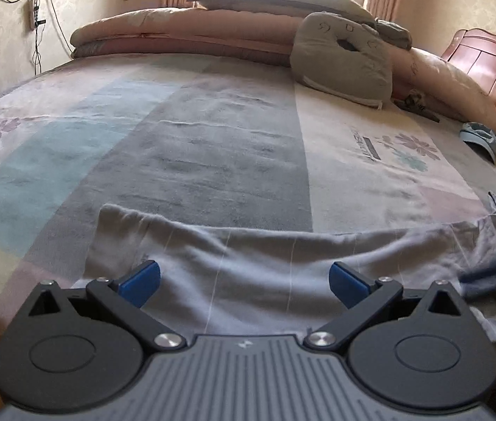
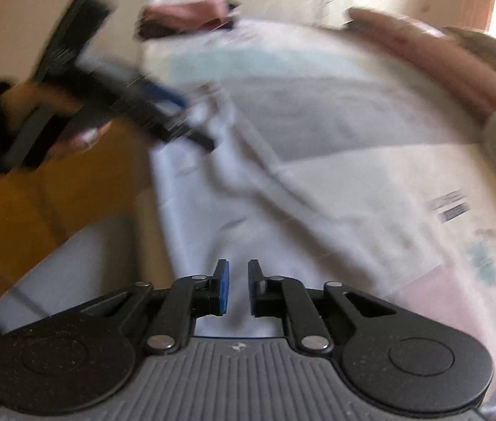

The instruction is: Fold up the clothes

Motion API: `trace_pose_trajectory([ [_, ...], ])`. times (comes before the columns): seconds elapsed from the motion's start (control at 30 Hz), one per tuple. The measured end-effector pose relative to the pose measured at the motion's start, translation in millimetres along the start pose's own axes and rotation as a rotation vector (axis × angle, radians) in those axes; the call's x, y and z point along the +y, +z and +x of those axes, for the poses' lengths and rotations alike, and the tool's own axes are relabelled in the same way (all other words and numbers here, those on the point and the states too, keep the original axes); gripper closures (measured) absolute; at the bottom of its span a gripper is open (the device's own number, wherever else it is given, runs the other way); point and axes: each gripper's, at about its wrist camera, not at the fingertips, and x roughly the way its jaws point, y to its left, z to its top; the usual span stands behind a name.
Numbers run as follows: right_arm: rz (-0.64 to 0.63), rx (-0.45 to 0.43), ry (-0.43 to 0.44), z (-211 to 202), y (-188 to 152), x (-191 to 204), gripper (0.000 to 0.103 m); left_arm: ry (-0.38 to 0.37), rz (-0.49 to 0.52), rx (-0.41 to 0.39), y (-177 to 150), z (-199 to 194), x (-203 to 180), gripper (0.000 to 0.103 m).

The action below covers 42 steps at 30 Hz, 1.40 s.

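While grey garment (image 1: 248,263) lies beneath both, left gripper (image 1: 244,282) jaws spread, right gripper (image 2: 238,287) jaws narrowly parted, pinching nothing.

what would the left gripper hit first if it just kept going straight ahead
Most likely the grey garment, spread on the bed right in front of the left gripper. Its jaws stand wide open with the cloth between and just beyond them; height above it is unclear.

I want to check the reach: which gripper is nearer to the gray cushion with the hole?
Right. The right gripper is over the garment end on the cushion side; the left gripper is over the other end, farther away.
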Motion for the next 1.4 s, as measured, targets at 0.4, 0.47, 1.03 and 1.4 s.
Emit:
trace_pose_trajectory([
  [0.4, 0.178, -0.032, -0.086, 67.0, 25.4, -53.8, 0.086, -0.006, 0.004, 0.02, -19.2, 6.0, 3.6, 0.001],
  [0.47, 0.211, -0.023, -0.119, 52.2, 19.5, -58.7, 0.079, -0.016, 0.002, 0.025, -12.9, 5.3, 2.0, 0.001],
  [1.03, 0.295, 0.088, -0.23, -39.9, -101.5, -12.3, 0.031, -0.068, 0.091, 0.016, 0.6, 9.5, -28.7, 0.001],
  [1.4, 0.333, 0.055, -0.244, -42.1, -105.9, -11.3, 0.019, -0.109, -0.017, 0.036, 15.6, 46.8, -41.9, 0.001],
])
